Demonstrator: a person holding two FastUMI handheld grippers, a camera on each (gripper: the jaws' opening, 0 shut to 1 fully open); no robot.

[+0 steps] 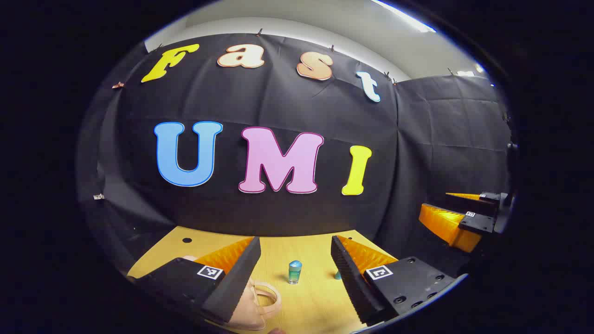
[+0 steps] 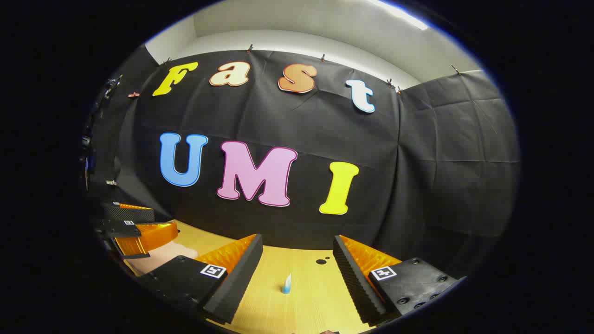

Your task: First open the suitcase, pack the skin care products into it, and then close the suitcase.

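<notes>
pale wood is the table (image 1: 311, 301) under my two grippers, and the black cloth wall stands behind it. my left gripper (image 1: 295, 266) hangs above the table with its fingers spread apart and nothing between them. past it a small bottle with a blue cap (image 1: 294, 272) stands upright on the wood, and the pink suitcase (image 1: 253, 306) with its loop handle lies low at the left, partly under my left finger. my right gripper (image 2: 297, 264) is also spread wide and grasps nothing; a small blue-tipped tube (image 2: 287, 284) stands on the table ahead of it. the pink suitcase also shows far left in the right gripper view.
</notes>
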